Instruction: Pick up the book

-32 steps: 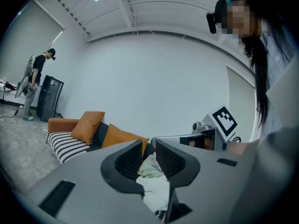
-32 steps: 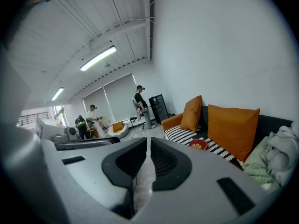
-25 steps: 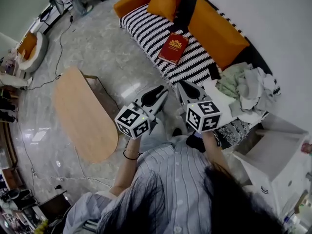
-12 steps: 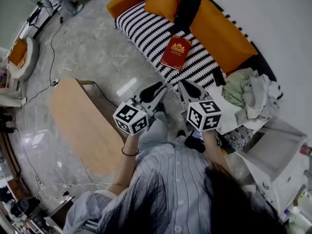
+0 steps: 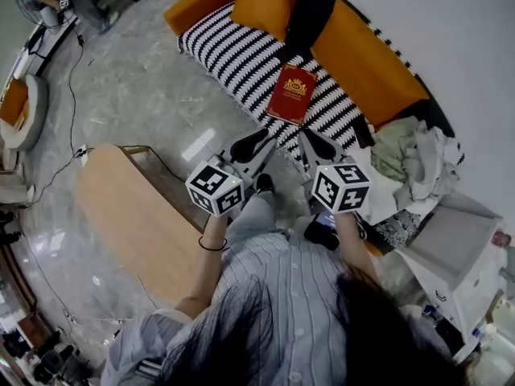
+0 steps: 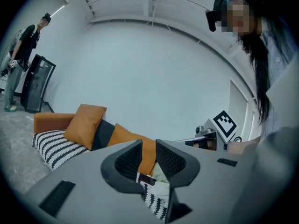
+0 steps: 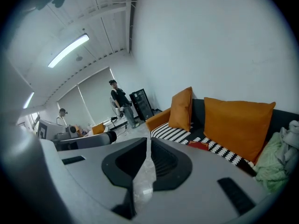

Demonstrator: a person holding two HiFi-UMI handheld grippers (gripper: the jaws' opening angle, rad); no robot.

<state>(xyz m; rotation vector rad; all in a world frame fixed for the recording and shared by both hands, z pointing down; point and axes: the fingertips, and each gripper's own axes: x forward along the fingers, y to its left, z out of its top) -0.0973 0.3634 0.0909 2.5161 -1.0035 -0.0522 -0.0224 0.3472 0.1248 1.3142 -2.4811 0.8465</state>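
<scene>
The red book (image 5: 292, 93) with a gold crest lies flat on the black-and-white striped sofa seat (image 5: 233, 51). Both grippers are held in front of the sofa's front edge, short of the book and apart from it. My left gripper (image 5: 265, 141) points toward the sofa with its jaws shut and nothing in them; in the left gripper view (image 6: 148, 146) the pads meet. My right gripper (image 5: 306, 137) is beside it, also shut and empty (image 7: 148, 143). In the right gripper view the book (image 7: 198, 145) shows as a red sliver just past the jaws.
An oval wooden table (image 5: 137, 215) stands to the left on the marble floor. Orange cushions (image 5: 269, 2) line the sofa back. A heap of clothes (image 5: 410, 155) covers the sofa's right end, with a white cabinet (image 5: 451, 244) beyond. Cables run across the floor at far left.
Both grippers have moved forward toward the sofa, side by side and still shut. The book and sofa edge now lie closer to their tips.
</scene>
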